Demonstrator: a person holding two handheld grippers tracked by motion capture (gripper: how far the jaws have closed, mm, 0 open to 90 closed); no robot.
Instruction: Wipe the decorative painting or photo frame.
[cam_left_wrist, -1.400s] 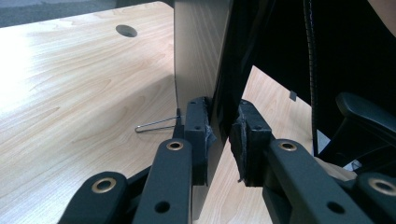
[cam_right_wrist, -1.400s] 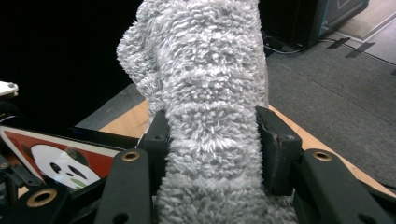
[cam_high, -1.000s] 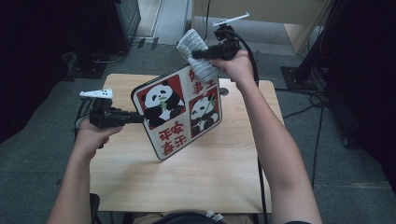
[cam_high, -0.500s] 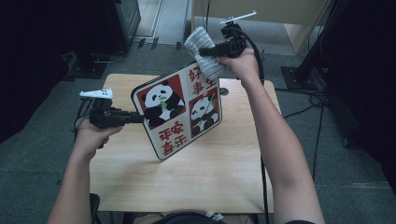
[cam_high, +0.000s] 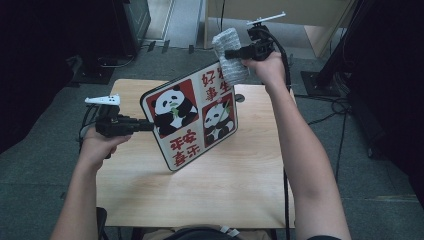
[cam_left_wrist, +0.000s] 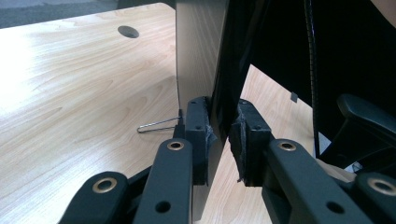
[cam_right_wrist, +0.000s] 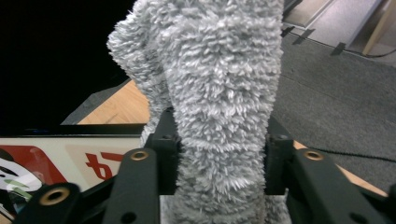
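**Panda board held on edge, grey cloth at its top corner**

Counted: two grippers, two forearms, one board, one cloth, one table; on the board, two pandas and two blocks of red characters.

Nearest the person, two bare forearms come up from the bottom of the high view; the left gripper (cam_high: 145, 126), a black two-jaw tool with a white plate on top, is clamped on the left edge of the flat rectangular board printed with pandas on red squares (cam_high: 192, 117); in the left gripper view the two padded jaws pinch the thin board (cam_left_wrist: 198, 60) edge-on, one pad on each face, with a thin bent wire (cam_left_wrist: 156, 125) sticking out just beside the left pad; the board stands tilted, its printed face towards the person, above the light wooden table (cam_high: 200, 195); whether its lowest corner touches the wood I cannot tell; a dark round hole (cam_high: 239, 98) shows in the tabletop just behind the board's right edge.

Farther off, the right gripper (cam_high: 231, 53) is held high over the table's far edge; its jaws are closed on a fluffy grey cloth (cam_high: 229, 55), which rests against the board's upper right corner; in the right gripper view the cloth (cam_right_wrist: 219, 93) bulges up between the two black jaws, squeezed from both sides, and the board's printed face (cam_right_wrist: 70, 163) lies below and to the left of it.
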